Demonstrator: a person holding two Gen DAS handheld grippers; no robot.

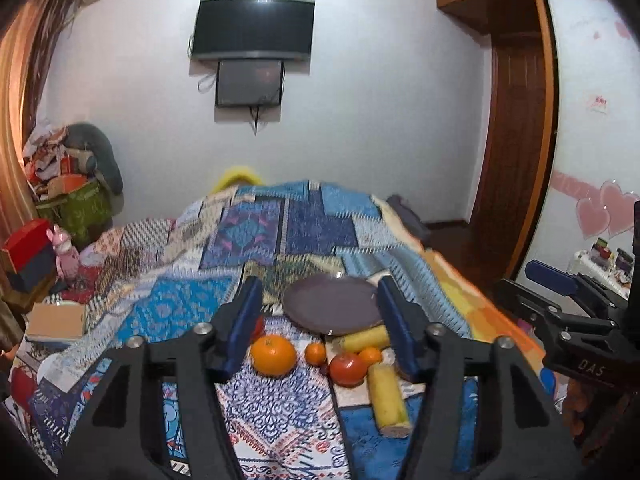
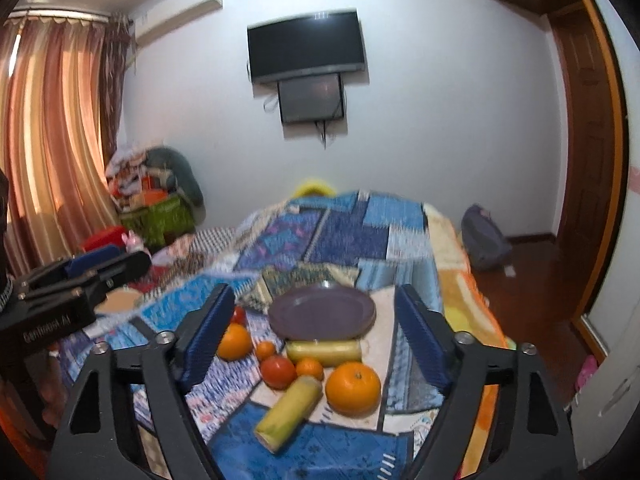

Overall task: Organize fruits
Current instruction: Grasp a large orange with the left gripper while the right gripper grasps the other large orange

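Note:
A purple plate [image 1: 332, 304] [image 2: 322, 312] lies empty on a patchwork cloth. In front of it lie a large orange [image 1: 273, 355] [image 2: 235, 342], a second large orange [image 2: 353, 389], two small oranges [image 1: 315, 353] [image 2: 309, 368], a red tomato [image 1: 348, 368] [image 2: 278, 372] and two yellow banana pieces [image 1: 387, 400] [image 2: 289, 412]. My left gripper [image 1: 320, 326] is open and empty above the fruit. My right gripper [image 2: 316, 344] is open and empty, held over the fruit.
The cloth-covered bed [image 1: 256, 236] falls away at its right edge to a wooden floor [image 2: 532, 292]. Boxes and a pink toy [image 1: 66, 256] crowd the left side. A TV [image 1: 252, 28] hangs on the far wall.

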